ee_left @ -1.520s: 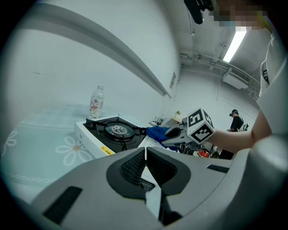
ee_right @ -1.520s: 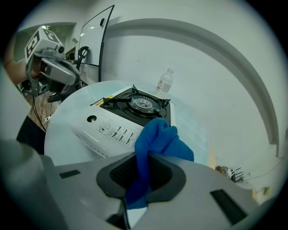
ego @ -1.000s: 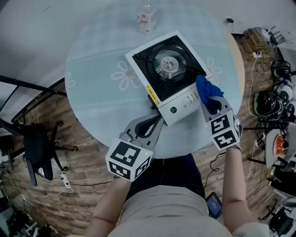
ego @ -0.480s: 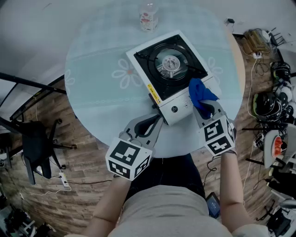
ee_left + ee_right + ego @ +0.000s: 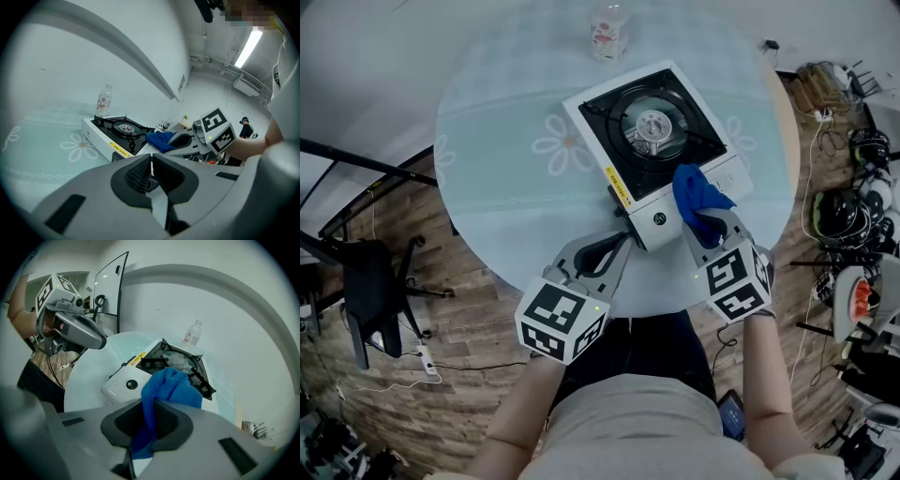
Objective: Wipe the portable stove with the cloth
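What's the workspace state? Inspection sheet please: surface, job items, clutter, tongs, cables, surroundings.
Surface: round table, pale flower-print cover.
Job's things: portable stove on the table's right half; blue cloth draped over its control-panel end.
Clutter: plastic bottle beyond the stove.
Grippers: left tongs shut, empty, near the stove's front corner; right tongs shut on the cloth.
Cables: power strip with white cord on the floor at left; cable tangle at right.
Surroundings: wood-pattern floor; black chair.
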`<state>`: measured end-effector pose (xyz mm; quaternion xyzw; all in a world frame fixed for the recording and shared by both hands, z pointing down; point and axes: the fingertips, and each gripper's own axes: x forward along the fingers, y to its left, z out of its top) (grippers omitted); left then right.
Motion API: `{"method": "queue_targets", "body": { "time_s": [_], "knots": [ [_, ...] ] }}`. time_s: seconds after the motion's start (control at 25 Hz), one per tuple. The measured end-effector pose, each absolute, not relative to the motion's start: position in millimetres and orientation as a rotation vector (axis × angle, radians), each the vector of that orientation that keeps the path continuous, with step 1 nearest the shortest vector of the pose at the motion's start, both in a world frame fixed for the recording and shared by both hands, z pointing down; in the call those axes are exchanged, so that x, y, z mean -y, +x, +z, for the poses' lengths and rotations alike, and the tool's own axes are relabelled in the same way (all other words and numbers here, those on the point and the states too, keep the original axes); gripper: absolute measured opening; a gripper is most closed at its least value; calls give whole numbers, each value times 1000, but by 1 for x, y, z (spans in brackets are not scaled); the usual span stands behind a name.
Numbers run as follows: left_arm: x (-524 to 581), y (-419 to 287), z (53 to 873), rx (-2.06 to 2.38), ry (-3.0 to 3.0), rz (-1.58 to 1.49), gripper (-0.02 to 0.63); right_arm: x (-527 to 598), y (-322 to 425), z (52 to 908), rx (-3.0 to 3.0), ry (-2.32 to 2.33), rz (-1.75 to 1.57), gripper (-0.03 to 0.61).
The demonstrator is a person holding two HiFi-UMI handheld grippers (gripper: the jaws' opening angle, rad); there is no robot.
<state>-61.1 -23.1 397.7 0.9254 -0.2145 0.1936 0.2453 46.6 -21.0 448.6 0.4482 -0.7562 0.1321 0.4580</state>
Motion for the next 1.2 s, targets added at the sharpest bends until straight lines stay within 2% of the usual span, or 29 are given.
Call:
{"method": "queue_targets", "body": {
  "time_s": [1.2],
  "knots": [
    [20,-77,403,616,2476,479,26,4,-24,449,1943,894,303,55]
  ]
}}
